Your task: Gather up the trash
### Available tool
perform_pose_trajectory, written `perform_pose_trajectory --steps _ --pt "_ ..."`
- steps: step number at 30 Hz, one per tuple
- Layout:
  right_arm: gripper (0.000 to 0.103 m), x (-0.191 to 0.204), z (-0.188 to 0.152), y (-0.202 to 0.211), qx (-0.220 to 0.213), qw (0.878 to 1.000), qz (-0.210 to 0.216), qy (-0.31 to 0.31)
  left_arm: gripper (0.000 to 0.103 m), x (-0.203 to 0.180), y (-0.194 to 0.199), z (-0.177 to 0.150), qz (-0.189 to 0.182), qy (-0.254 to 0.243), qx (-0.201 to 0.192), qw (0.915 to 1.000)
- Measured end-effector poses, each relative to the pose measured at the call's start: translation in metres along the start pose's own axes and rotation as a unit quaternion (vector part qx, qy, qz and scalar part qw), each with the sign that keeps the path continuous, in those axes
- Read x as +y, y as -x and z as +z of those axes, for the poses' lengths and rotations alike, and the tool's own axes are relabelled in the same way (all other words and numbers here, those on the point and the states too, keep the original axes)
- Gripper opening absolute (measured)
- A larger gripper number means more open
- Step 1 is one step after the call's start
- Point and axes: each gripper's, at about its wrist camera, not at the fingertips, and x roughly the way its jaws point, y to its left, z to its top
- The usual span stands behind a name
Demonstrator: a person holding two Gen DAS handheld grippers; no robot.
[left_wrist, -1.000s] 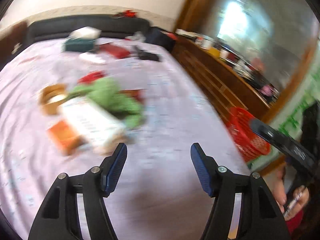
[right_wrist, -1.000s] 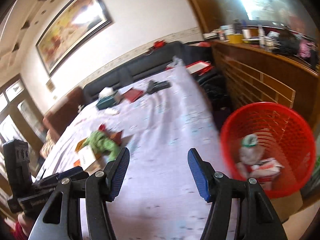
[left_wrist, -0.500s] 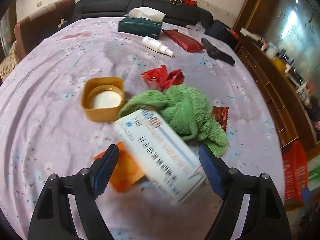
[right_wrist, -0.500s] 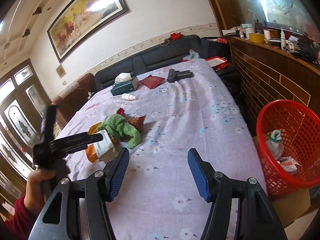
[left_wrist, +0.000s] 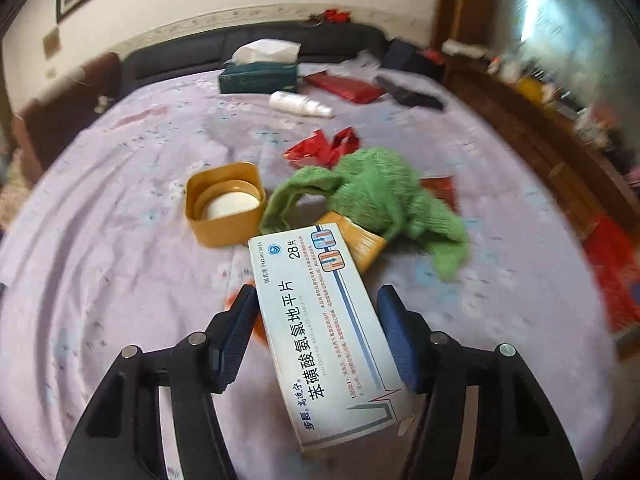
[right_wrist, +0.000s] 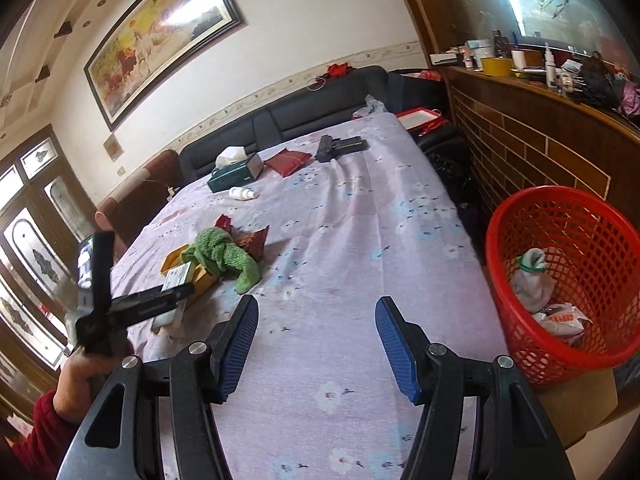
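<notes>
Left gripper [left_wrist: 316, 332] is spread wide around the white medicine box [left_wrist: 324, 336], one pad on each long side, and as far as I can tell neither pad is actually pressing on the cardboard yet, so nothing's grabbed. The box lies at the near edge of the pile on the purple bedsheet [left_wrist: 120, 240], with its far end propped on an orange packet [left_wrist: 362, 246] and just touching the green towel [left_wrist: 384, 200]; the yellow square lid [left_wrist: 224, 204] sits just beside it to the left. Biggest risk I see: the box is tilted and angled a bit across the fingers, so if they close now it could twist or pop out sideways, and thin cardboard will probably crush if squeezed hard. The towel could also get dragged along if a corner snags. From the other camera the left gripper [right_wrist: 160, 300] comes in low and nearly level over the pile, held by the left hand [right_wrist: 86, 376] in a red sleeve, fingers pointing across the bed. Right gripper [right_wrist: 316, 344] is unclenched too, holding nothing, hovering over bare sheet well apart from the pile. The red basket [right_wrist: 560, 280] stands on the floor off the bed's right side with some trash in it already, so the box has a fair way to travel.
</notes>
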Motion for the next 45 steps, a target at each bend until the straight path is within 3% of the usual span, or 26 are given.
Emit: perform_pose_trajectory --steps 8,12,17,27,29,32,36,45 --pt "0.066 0.055 0.011 -0.043 0.059 0.995 0.065 0.054 0.058 0.037 0.048 -0.03 -0.043 0.028 -0.028 0.9983" --pt "0.066 0.088 0.021 -0.084 0.092 0.99 0.075 0.082 0.058 0.052 0.046 -0.027 -0.037 0.042 -0.034 0.9979" --pt "0.065 0.127 0.038 -0.141 0.099 0.987 0.044 0.121 0.058 0.06 0.031 -0.021 -0.07 0.064 -0.023 0.9953" --pt "0.063 0.155 0.055 -0.234 0.124 0.978 -0.032 0.166 0.057 0.054 0.017 -0.015 -0.082 0.064 -0.022 0.9943" --pt "0.043 0.16 0.052 -0.234 0.116 0.975 -0.038 0.183 0.057 0.053 0.014 -0.015 -0.086 0.065 -0.02 0.994" --pt "0.035 0.16 0.049 -0.221 0.106 0.98 -0.028 0.168 0.056 0.049 0.012 -0.015 -0.085 0.058 -0.024 0.9944" --pt "0.034 0.156 0.046 -0.181 0.063 0.987 -0.006 0.145 0.056 0.04 0.019 -0.017 -0.068 0.039 -0.044 0.996" --pt "0.035 0.127 0.021 -0.078 -0.02 0.994 -0.002 0.107 0.056 0.018 0.048 -0.026 -0.054 0.01 -0.08 0.9953"
